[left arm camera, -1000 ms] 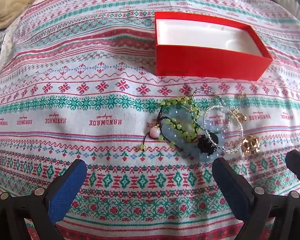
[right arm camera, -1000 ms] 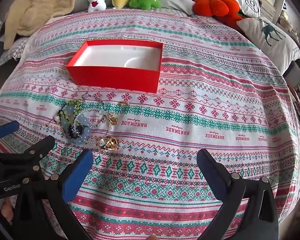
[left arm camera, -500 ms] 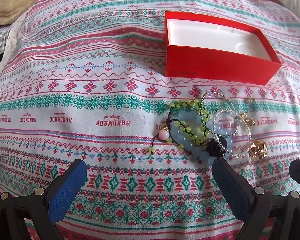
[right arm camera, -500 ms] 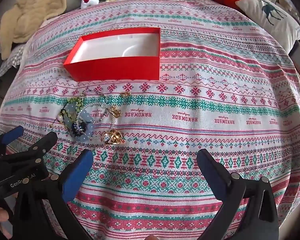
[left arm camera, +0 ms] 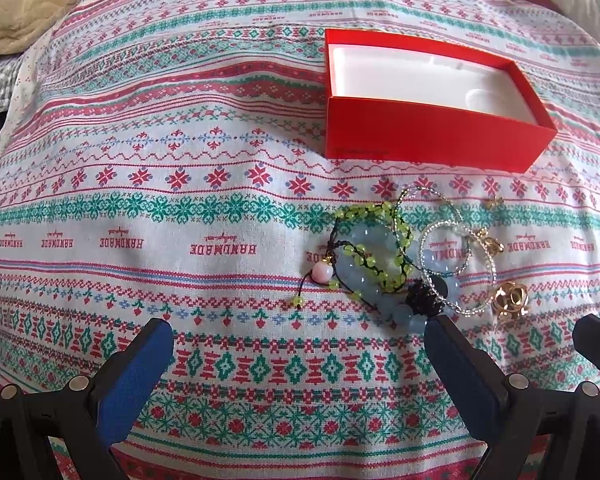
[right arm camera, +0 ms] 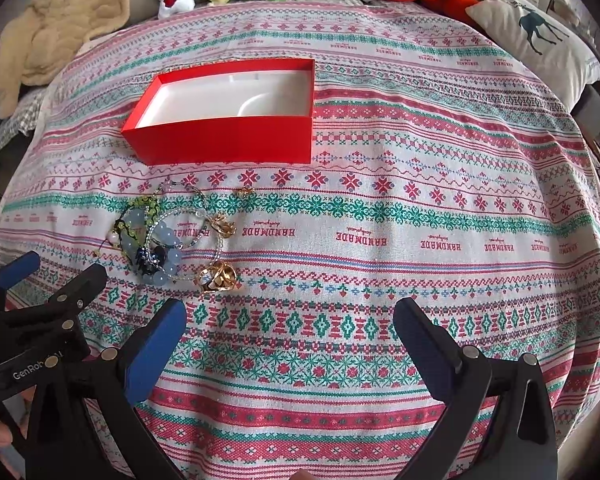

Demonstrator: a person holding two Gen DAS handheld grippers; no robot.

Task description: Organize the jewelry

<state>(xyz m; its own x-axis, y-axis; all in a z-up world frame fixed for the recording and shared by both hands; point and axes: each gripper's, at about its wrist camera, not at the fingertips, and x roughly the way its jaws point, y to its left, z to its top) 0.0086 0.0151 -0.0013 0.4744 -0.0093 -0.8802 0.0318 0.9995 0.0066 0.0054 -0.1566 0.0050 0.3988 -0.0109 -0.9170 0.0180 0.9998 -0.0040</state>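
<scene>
The job looks to be at its very start: the open red cardboard box with a white moulded liner (left arm camera: 428, 136) holds nothing, and all the jewelry lies in one tangle on the patterned red, green and white bedspread (left arm camera: 180, 208), just in front of the box.

The left tool (left arm camera: 300, 360) hovers low over the cloth with its blue-padded fingers spread wide and nothing between them; its right pad sits just beside the pale blue glass bead bracelet (left arm camera: 364, 276), which overlaps a lime-green bead cord bracelet (left arm camera: 380, 236) and a clear seed-bead loop (left arm camera: 456, 264). The right tool (right arm camera: 290, 336) is likewise wide open and empty, near the gold knot-shaped ring (right arm camera: 219, 276).

The next move probably calls for singling out one piece; the ring, at the pile's edge, seems easiest to pinch cleanly, while the bracelets may drag each other.

Open bedspread lies to both sides, so approach room is generous. The box's near wall stands between pile and liner, so a carried piece must be lifted over it.
</scene>
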